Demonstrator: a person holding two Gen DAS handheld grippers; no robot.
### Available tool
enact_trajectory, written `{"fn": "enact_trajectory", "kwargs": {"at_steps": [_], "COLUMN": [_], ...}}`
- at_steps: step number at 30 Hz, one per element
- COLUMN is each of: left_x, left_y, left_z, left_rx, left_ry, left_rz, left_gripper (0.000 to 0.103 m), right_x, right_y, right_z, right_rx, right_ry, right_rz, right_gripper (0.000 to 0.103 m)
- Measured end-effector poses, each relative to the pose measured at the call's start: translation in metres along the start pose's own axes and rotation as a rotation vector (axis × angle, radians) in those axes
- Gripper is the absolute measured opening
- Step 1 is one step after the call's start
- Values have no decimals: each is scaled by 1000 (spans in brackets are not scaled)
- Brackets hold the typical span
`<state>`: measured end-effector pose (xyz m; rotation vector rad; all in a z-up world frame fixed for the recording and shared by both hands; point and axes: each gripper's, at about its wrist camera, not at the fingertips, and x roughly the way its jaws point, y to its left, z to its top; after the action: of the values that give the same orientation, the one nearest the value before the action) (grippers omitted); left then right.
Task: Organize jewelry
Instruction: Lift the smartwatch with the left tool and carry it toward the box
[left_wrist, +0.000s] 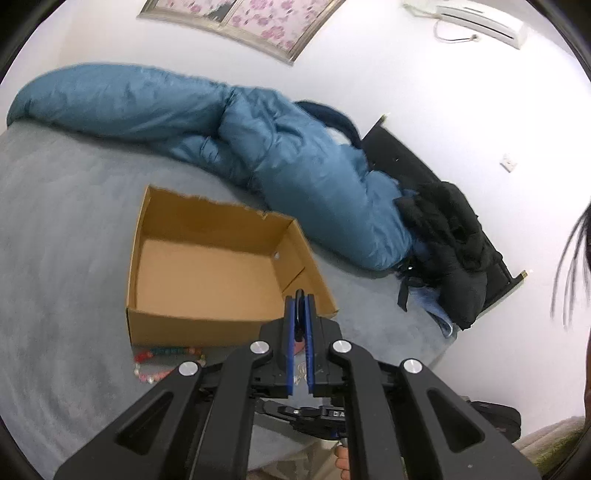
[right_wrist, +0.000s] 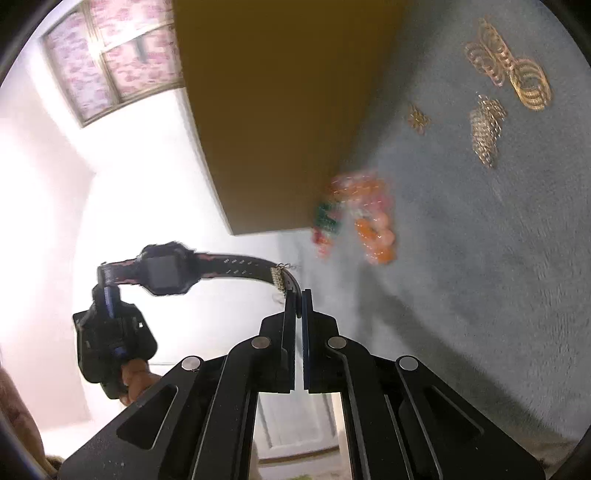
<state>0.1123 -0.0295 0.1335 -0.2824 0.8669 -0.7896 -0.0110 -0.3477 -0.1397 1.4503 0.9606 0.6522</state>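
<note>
A black watch (right_wrist: 166, 271) with a pink-patterned strap hangs in the air between both grippers. My left gripper (right_wrist: 107, 291) is shut on one strap end; in its own view (left_wrist: 300, 299) the strap end (left_wrist: 299, 295) shows between its blue pads. My right gripper (right_wrist: 298, 295) is shut on the other strap end, where a small silver chain (right_wrist: 277, 278) clings. The open cardboard box (left_wrist: 221, 266) sits on the grey bed, empty inside; its side wall (right_wrist: 280, 110) fills the right wrist view. A colourful bead bracelet (right_wrist: 354, 221) lies by the box, also visible in the left wrist view (left_wrist: 166, 360).
Gold earrings and bangles (right_wrist: 509, 77) lie on the grey bedspread (right_wrist: 480, 277) to the right. A blue quilt (left_wrist: 229, 129) and black clothes (left_wrist: 450, 247) lie behind the box. A black headboard (left_wrist: 402, 158) stands against the white wall.
</note>
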Motion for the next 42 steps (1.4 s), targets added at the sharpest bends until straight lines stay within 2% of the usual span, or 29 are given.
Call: {"fn": "enact_trajectory", "kwargs": {"at_steps": [2,4,7,10,12,14,15,16,19,21,22,25,26,27,28,32,35,37,42], "left_x": [0,4,5,7,1,-11,-13,-10,8,15,16,8,7,7,9,17,18,18,25], "left_y": [-2,4,15,26,21,16,18,22,43,50,52,39,34,29,19,-6,-18,-24,-28], "left_z": [0,-2,-7,-6,-3,-2,-4,-6,-20,-28,-31,-30,-29,-29,-29,-30,-29,-27,-28], "left_rx": [16,-8,-33,-42,-15,6,4,-4,-42,-57,-83,-70,-68,-59,-26,45,58,78,92], "left_ry": [-3,19,23,22,-3,-48,-50,-38,16,38,46,30,33,39,45,64,72,67,83], "left_rz": [24,35,70,83,81,74,83,97,140,150,126,80,55,41,36,26,15,27,59], "left_gripper": [4,4,4,4,4,4,4,4,4,4,4,4,4,4,4,4,4,4,4], "right_x": [2,6,-12,-4,-11,-23,-23,-19,-6,-1,-2,-1,-3,-5,-10,-27,-27,-29,-14], "right_y": [1,-7,9,-1,20,68,82,87,53,49,52,67,69,71,67,68,61,63,72], "right_z": [-3,-3,0,0,4,2,-1,-2,4,3,3,3,4,4,10,4,0,-8,-12], "right_rx": [-18,53,3,42,-44,-287,-382,-426,-319,-335,-356,-457,-463,-460,-467,-513,-549,-601,-704], "right_ry": [7,31,-21,7,-38,-135,-157,-140,-65,-61,-65,-114,-126,-147,-171,-216,-214,-211,-186], "right_rz": [-21,6,11,-48,-85,-181,-248,-299,-391,-443,-465,-606,-624,-639,-653,-676,-646,-623,-605], "right_gripper": [1,1,1,1,1,1,1,1,1,1,2,10,15,26,31,36,41,51,56]}}
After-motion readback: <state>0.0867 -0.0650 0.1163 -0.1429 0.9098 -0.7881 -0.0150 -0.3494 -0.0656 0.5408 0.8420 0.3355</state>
